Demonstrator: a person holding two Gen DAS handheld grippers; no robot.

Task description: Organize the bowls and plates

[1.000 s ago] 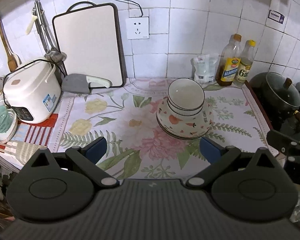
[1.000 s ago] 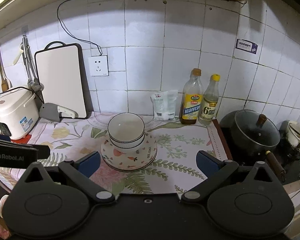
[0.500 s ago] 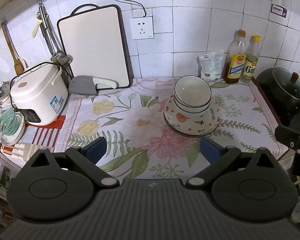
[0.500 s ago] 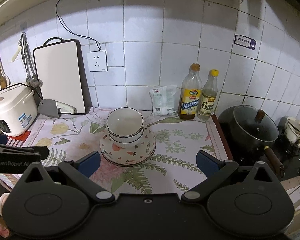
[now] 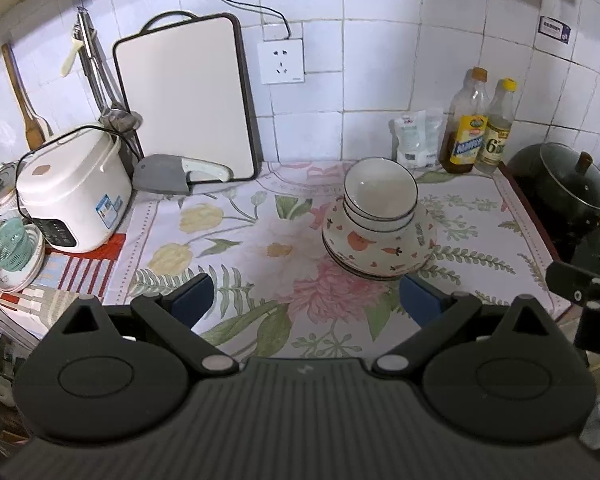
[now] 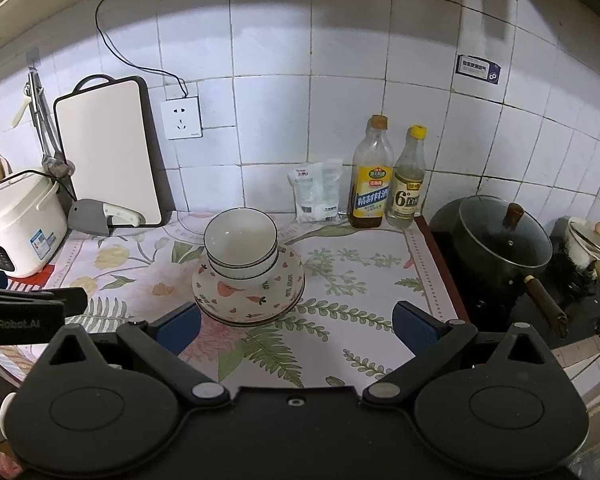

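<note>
Two white ribbed bowls with dark rims [image 5: 380, 196] [image 6: 241, 248] sit nested one inside the other, on top of a wider patterned bowl with orange carrots and hearts [image 5: 376, 248] [image 6: 248, 292], and a plate edge shows under that. This stack rests near the middle of the surface covered by a floral cloth [image 5: 240, 240] [image 6: 340, 280].

Both grippers hover above the near edge of the cloth, apart from the stack. The left gripper [image 5: 304, 298] has its blue-padded fingers [image 5: 190, 298] spread wide with nothing between them; the right gripper [image 6: 296, 326] likewise stands wide open and empty, its left finger [image 6: 178, 326] close to the stack's front.

Against the tiled wall lean a white cutting board with a dark frame [image 5: 186, 100] [image 6: 108, 152] and two glass bottles with yellow caps [image 5: 480, 124] [image 6: 388, 176]. A white rice cooker [image 5: 70, 188] [image 6: 18, 226] stands at the left, a black lidded pot [image 5: 568, 188] [image 6: 500, 244] at the right.
</note>
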